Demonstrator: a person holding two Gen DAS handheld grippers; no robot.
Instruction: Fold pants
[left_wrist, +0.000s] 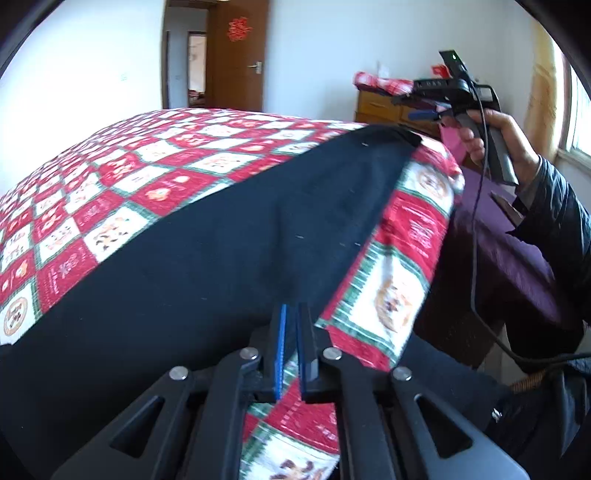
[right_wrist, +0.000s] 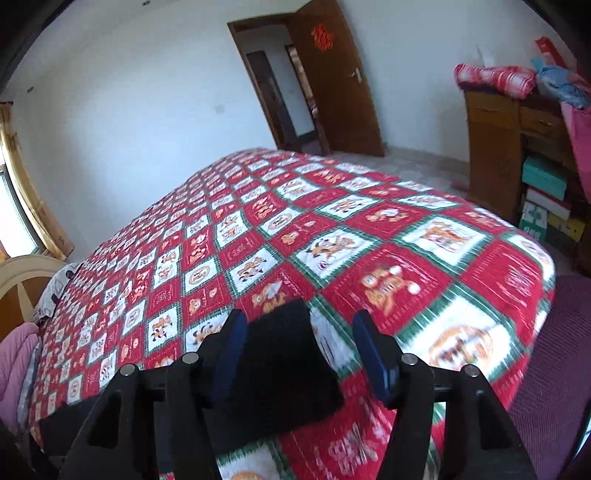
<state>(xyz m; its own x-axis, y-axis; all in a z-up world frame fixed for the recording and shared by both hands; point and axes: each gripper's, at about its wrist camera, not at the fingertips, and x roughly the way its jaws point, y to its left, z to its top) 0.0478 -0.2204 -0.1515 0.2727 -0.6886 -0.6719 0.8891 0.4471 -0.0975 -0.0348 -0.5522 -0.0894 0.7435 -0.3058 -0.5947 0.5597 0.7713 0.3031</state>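
A bed with a red, white and green checked quilt (right_wrist: 332, 236) fills a white-walled room with a brown door (right_wrist: 332, 85) and a wooden cabinet (right_wrist: 491, 147) holding stacked boxes (right_wrist: 543, 206). The black pants (left_wrist: 207, 266) lie on the quilt near the bed's edge. The left gripper (left_wrist: 293, 328) pinches their cloth, and the right gripper (right_wrist: 299, 332) is spread wide above one end.
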